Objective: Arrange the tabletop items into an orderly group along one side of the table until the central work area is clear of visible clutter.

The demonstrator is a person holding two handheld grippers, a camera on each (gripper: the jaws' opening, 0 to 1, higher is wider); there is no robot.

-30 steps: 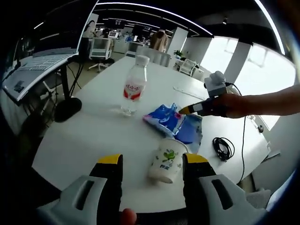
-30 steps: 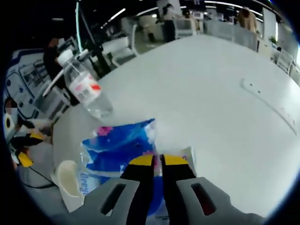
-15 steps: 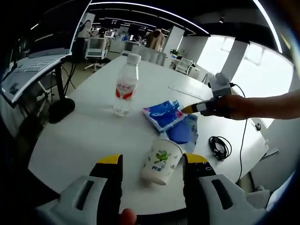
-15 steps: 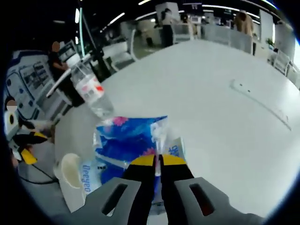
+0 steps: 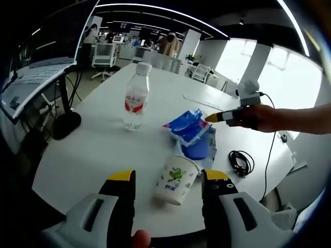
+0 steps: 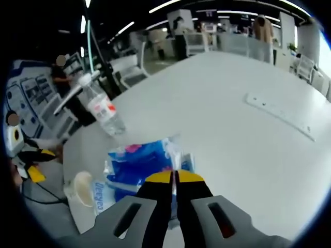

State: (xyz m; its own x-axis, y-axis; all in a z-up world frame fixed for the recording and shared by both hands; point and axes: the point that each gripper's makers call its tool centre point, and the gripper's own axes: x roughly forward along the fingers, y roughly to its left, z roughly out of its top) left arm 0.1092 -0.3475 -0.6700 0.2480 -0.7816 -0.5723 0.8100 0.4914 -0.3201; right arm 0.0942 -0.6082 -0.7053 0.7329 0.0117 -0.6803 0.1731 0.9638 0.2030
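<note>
A white paper cup point(image 5: 176, 180) with a green print rests tilted on the white table point(image 5: 98, 150), just ahead of my left gripper point(image 5: 168, 176), whose jaws stand open on either side of it. Beyond it lie a blue snack packet point(image 5: 187, 125) and a second blue packet point(image 5: 200, 147) partly under it. My right gripper point(image 5: 213, 118), held by a hand, is shut on the upper packet's edge. In the right gripper view the right gripper point(image 6: 173, 177) pinches that packet point(image 6: 139, 160). A clear water bottle point(image 5: 135, 98) with a red label stands upright at the far left.
A coiled black cable point(image 5: 239, 163) lies near the table's right edge. A flat white strip point(image 6: 279, 116) lies on the far part of the table. The cup point(image 6: 81, 183), the bottle point(image 6: 103, 108) and my left gripper point(image 6: 36, 163) appear left of the packet. Office chairs and desks stand beyond.
My right gripper, still shut on the blue packet, has lifted and pulled its edge back a little. The left gripper view has drawn back slightly; its jaws stay open.
</note>
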